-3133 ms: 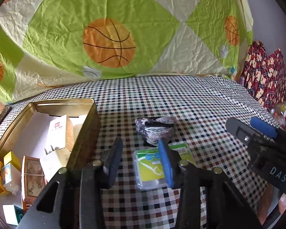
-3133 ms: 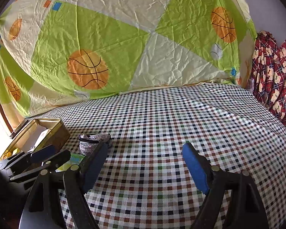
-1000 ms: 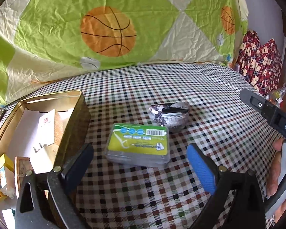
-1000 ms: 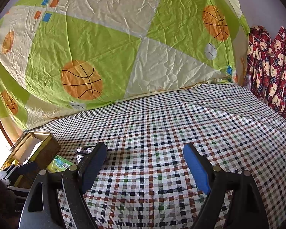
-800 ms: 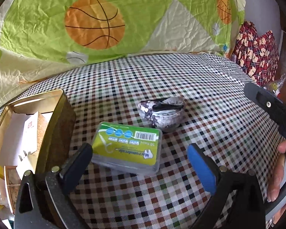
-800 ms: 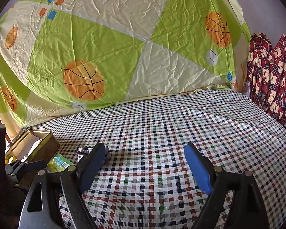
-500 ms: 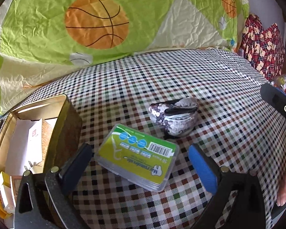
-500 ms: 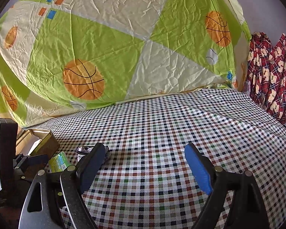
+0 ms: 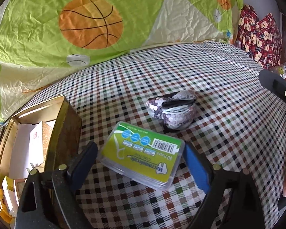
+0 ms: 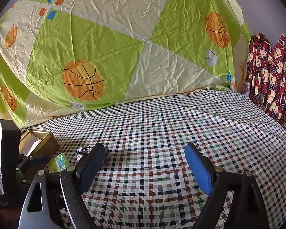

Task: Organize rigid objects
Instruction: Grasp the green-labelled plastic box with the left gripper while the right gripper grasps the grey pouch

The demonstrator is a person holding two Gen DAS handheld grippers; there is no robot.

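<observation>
One clear plastic floss-pick case [image 9: 143,158] with a green label lies flat on the checked tablecloth [image 9: 209,87], near its front edge. The label carries a barcode, a row of blue icons and the printed text "50 Pieces"; the brand line below it is too distorted to read with certainty. The case sits between the two fingers of the left gripper [image 9: 141,164]. The jaws have just been closing around the case: the blue pad [image 9: 195,168] stands at its right end and the dark pad [image 9: 82,162] just off its left end. Whether either pad presses on the case cannot be told.

One sequined pouch [image 9: 173,111] with a black opening lies just behind the case, towards the middle of the tablecloth. One open gold tin box [image 9: 66,126] stands at the left edge, touching the left finger's side of the view; it holds several small cartons, their count unclear.

The right gripper [image 10: 143,168] hangs over bare tablecloth with its jaws spread wide and nothing between them. A bedsheet [image 10: 108,47] printed with basketballs hangs behind the far edge.
</observation>
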